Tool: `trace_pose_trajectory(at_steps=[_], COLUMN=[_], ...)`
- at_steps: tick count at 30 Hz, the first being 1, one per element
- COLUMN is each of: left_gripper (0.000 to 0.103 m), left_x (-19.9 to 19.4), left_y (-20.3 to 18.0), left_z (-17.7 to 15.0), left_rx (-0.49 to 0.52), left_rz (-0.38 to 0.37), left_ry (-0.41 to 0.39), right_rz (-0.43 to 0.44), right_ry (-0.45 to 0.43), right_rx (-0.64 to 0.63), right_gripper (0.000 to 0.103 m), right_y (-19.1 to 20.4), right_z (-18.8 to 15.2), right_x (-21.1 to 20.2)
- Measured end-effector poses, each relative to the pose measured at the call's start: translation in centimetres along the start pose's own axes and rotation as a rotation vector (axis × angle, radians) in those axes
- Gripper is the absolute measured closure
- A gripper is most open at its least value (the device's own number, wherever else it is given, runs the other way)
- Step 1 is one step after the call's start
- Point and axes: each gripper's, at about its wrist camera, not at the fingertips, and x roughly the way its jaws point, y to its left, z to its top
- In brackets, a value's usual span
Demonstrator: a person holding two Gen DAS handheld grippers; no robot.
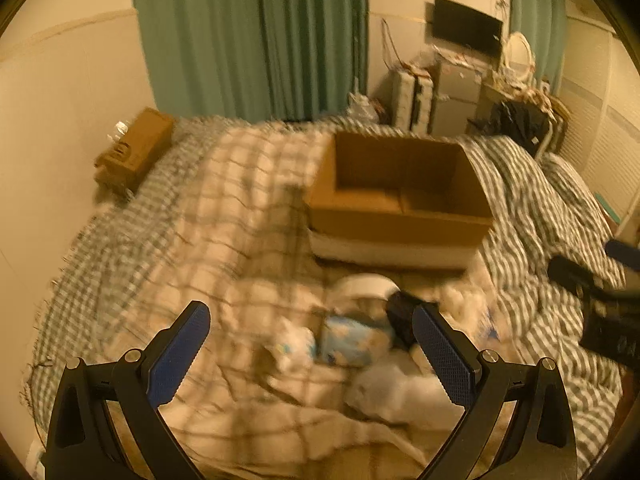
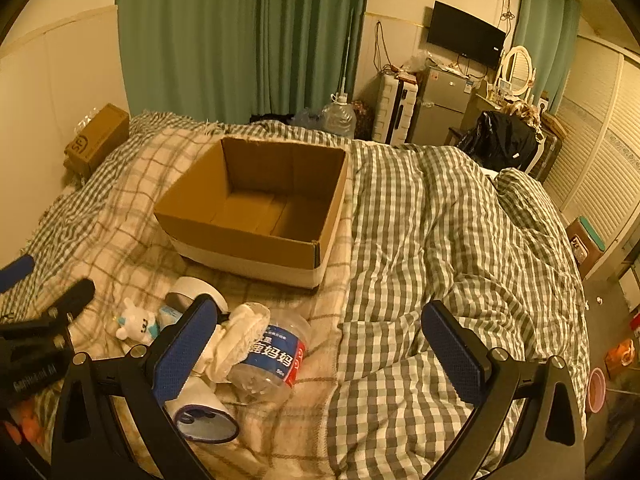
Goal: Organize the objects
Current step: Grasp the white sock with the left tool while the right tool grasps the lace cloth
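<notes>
Left gripper (image 1: 312, 354) hovered with fingers spread wide, nothing between them, over clutter near the bed's (image 2: 460, 240) near edge: small white plush toy (image 2: 136, 323), tape roll (image 2: 196, 289), clear plastic jar (image 2: 272, 354) on its side. Beyond it, toward the bed's middle, sat an empty cardboard box (image 2: 256, 208). Right gripper (image 2: 320, 354) was likewise wide open and empty above the checked quilt.

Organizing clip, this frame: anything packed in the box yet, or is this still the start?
Nothing looks done: the cardboard box sits empty on the bed. In hand: nothing; left gripper and right gripper both have jaws open. Left: the plastic bottle, toy bear, tape roll and other clutter lie in front of the box.
</notes>
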Motion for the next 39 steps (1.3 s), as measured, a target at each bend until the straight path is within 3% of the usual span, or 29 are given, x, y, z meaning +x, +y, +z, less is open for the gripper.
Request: trace_pose_trajectory(at_steps=[3, 8, 11, 13, 15, 16, 19, 21, 24, 31, 35, 39], left_gripper=[0.000, 0.000, 0.004, 0.015, 0.042, 0.046, 0.073, 0.082, 0.083, 0.084, 0.083, 0.084], left_x=[0.5, 0.7, 1.7, 2.9, 4.2, 4.5, 3.6, 2.7, 1.3, -0.5, 1.1, 2.9], left_y=[-1.9, -5.2, -6.3, -6.8, -7.0, -6.9, -6.1, -5.2, -2.6, 2.6, 3.9, 4.5], left_z=[-1.3, -2.6, -3.4, -4.3, -5.1, -5.3, -4.7, -3.8, -2.2, 1.1, 0.5, -0.3], left_rx=[0.024, 0.135, 0.178, 0.187, 0.191, 0.187, 0.164, 0.149, 0.065, -0.015, 0.000, 0.013], left_rz=[-0.061, -0.080, -0.154, -0.175, -0.212, -0.228, -0.238, -0.269, -0.285, -0.203, -0.135, -0.117], left_ry=[0.056, 0.094, 0.169, 0.232, 0.296, 0.314, 0.274, 0.239, 0.197, 0.077, 0.077, 0.090], right_rz=[-0.005, -0.014, -0.012, -0.008, -0.005, -0.007, -0.006, 0.000, 0.007, 0.054, 0.095, 0.168], right_ry=[0.010, 0.022, 0.040, 0.055, 0.067, 0.069, 0.064, 0.060, 0.050, 0.056, 0.097, 0.188], right_rx=[0.012, 0.026, 0.034, 0.040, 0.041, 0.041, 0.043, 0.041, 0.027, -0.014, -0.071, -0.154], right_gripper=[0.000, 0.000, 0.000, 0.000, 0.000, 0.000, 0.000, 0.000, 0.000, 0.001, 0.001, 0.010], right_y=[-0.9, -2.2, -2.8, -3.2, -3.5, -3.6, -3.8, -3.6, -2.9, 0.7, 3.9, 7.3], right_z=[-0.1, -0.5, -1.0, -1.3, -1.6, -1.7, -1.7, -1.6, -1.4, -1.1, -1.5, -3.0], right_x=[0.3, 0.5, 0.6, 0.7, 0.8, 0.8, 0.4, 0.2, -0.1, 0.8, 2.7, 5.5])
